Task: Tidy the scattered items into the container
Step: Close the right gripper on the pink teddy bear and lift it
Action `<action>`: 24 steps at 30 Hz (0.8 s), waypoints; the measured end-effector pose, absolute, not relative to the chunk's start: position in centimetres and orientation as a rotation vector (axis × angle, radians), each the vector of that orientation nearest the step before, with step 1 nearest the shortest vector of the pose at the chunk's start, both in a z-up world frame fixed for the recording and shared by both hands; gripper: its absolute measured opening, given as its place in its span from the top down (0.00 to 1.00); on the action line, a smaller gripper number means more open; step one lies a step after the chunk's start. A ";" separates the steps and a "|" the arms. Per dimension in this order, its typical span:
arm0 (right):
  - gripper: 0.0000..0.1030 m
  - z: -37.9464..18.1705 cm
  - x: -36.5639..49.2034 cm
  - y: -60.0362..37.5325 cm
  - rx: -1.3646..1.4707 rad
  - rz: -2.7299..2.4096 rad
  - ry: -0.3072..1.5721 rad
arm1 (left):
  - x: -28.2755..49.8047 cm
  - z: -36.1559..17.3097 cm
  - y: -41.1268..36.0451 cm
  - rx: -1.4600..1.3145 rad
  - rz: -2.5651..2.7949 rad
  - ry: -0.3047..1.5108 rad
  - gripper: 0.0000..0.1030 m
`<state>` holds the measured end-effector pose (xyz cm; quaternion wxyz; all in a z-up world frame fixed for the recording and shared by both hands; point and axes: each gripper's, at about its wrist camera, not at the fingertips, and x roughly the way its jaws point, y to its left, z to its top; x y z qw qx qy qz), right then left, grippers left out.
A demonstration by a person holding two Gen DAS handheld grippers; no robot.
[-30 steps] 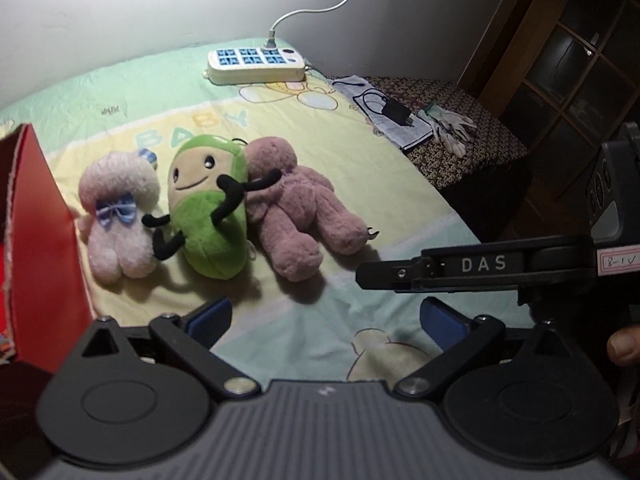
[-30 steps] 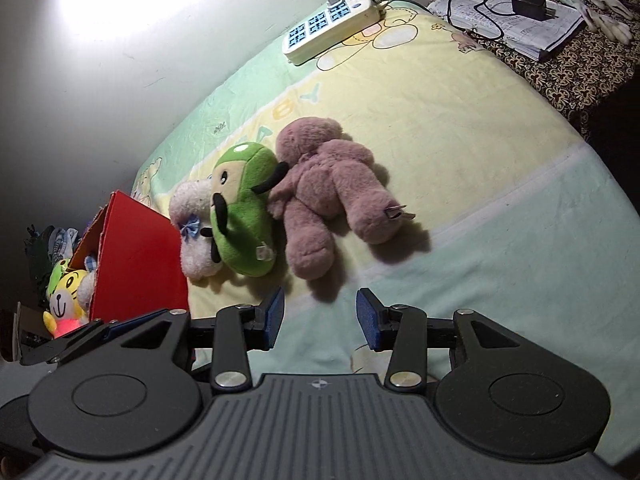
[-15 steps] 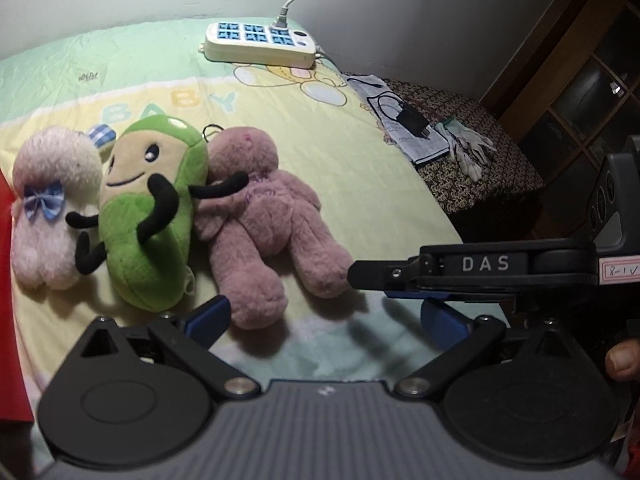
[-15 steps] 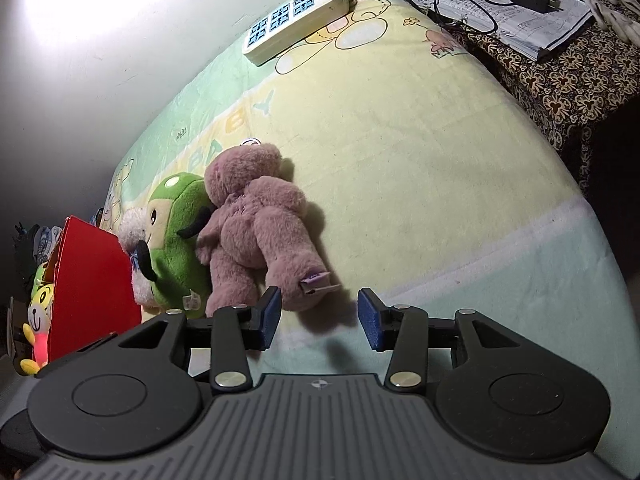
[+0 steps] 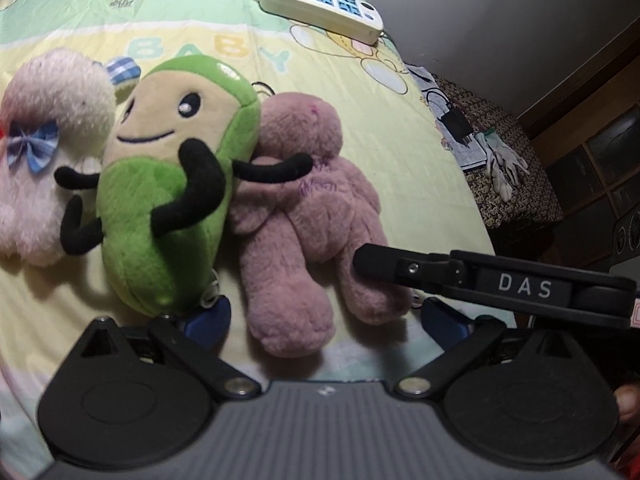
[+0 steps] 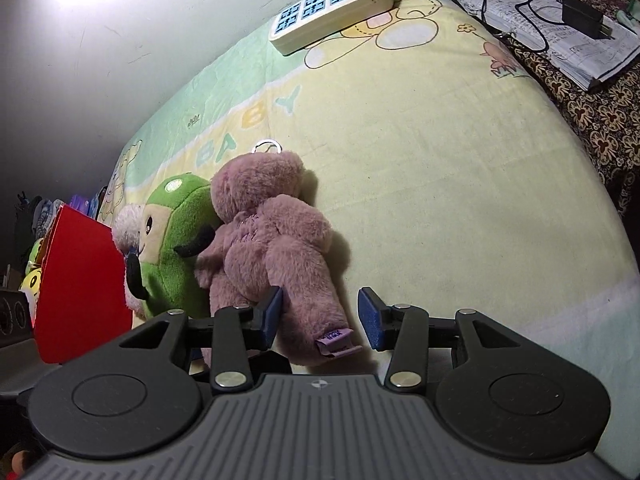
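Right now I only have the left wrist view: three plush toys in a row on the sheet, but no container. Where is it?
Observer: The right wrist view shows a red box standing just past the white plush, at the far end of the row.
Reviewer: Anything in it?
Observer: Its inside is hidden; a yellow toy shows behind its far edge.
Reviewer: I see the right tongs only side-on. What are they doing?
Observer: The right tongs stand open, straddling one leg of the purple plush, not clamped on it.

"BABY" on the bedsheet [image 5: 360, 120]; "DAS" on the right tool [image 5: 524, 288].
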<state>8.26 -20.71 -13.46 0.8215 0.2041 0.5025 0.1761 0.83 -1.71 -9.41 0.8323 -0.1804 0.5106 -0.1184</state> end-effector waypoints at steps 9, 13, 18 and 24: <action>0.70 -13.6 9.3 -19.3 0.348 0.444 1.071 | 1.7 -9.6 -2.7 -0.330 -0.262 1.073 0.01; 0.72 -13.6 9.0 -19.5 0.358 0.450 1.087 | 1.6 -9.6 -3.1 -0.331 -0.288 1.072 0.07; 0.73 -13.1 7.6 -19.5 0.350 0.458 1.110 | 0.5 -9.4 -3.5 -0.304 -0.332 1.092 0.10; 0.73 -12.5 4.3 -19.8 0.330 0.469 1.149 | -3.3 -8.7 -4.5 -0.181 -0.445 1.110 0.10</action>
